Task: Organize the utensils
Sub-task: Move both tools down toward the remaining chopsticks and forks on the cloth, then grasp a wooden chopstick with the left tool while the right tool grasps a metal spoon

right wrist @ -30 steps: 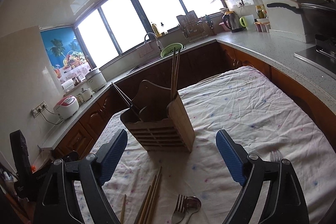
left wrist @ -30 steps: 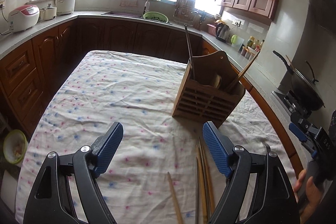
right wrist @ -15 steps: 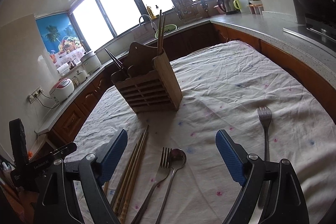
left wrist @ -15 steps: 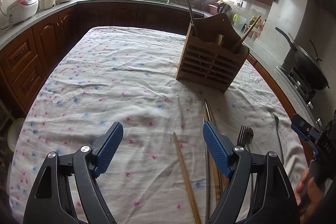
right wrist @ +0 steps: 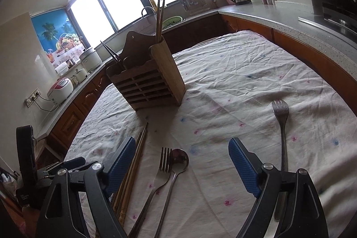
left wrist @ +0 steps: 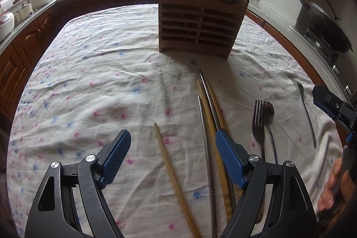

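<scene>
A slatted wooden utensil holder (left wrist: 200, 21) (right wrist: 147, 81) stands on the flowered tablecloth with chopsticks upright in it. On the cloth lie a lone wooden chopstick (left wrist: 171, 171), a bundle of wooden and metal chopsticks (left wrist: 209, 113) (right wrist: 133, 162), a fork (left wrist: 257, 122) (right wrist: 160, 173) beside a spoon (left wrist: 268, 113) (right wrist: 176, 164), and a second fork (left wrist: 305, 108) (right wrist: 281, 126) apart to the right. My left gripper (left wrist: 171, 146) is open, low over the lone chopstick. My right gripper (right wrist: 181, 155) is open above the fork and spoon.
The tablecloth (left wrist: 100, 81) covers the table. Wooden cabinets and a counter run around it, with rice cookers (right wrist: 61, 87) on the left and a wok (left wrist: 328, 26) on the stove at right. The right gripper body (left wrist: 334, 104) shows at the left view's right edge.
Both grippers have tilted down and moved lower toward the cloth. The chopsticks, forks and spoon have come into full view between the fingers. Nothing on the table has moved.
</scene>
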`<action>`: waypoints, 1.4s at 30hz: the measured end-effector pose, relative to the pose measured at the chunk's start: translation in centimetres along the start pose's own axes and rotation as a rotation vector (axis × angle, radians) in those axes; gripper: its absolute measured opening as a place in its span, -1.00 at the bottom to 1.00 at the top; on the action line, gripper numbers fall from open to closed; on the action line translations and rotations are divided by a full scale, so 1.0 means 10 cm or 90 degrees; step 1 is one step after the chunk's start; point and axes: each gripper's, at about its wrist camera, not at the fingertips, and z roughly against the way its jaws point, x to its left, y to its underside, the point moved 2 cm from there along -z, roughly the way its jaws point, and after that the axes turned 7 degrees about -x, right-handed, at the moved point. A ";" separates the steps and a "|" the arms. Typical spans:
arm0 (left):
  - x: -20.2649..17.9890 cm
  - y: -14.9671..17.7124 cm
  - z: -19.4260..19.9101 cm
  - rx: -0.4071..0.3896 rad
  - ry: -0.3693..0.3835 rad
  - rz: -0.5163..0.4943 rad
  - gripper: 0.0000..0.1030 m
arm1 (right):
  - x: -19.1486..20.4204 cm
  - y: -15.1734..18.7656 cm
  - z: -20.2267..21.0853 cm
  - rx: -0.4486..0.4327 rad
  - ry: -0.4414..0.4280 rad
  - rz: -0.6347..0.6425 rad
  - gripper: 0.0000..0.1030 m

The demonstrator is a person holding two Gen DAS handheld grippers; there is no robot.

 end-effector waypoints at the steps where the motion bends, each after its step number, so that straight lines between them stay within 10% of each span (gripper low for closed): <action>1: -0.04 0.00 -0.05 0.006 0.000 -0.008 0.56 | -0.01 0.00 -0.01 0.001 0.001 -0.002 0.68; 15: 0.25 0.11 -0.23 0.047 -0.030 -0.006 0.55 | -0.06 -0.04 -0.09 0.006 0.003 -0.007 0.67; 25: 0.57 -0.05 -0.23 0.030 -0.012 0.067 0.51 | 0.01 0.09 -0.30 0.069 0.003 0.016 -0.30; 42: 0.20 -0.42 -0.72 0.057 0.006 0.007 -0.33 | 0.07 0.28 -0.66 0.157 0.018 0.067 -0.51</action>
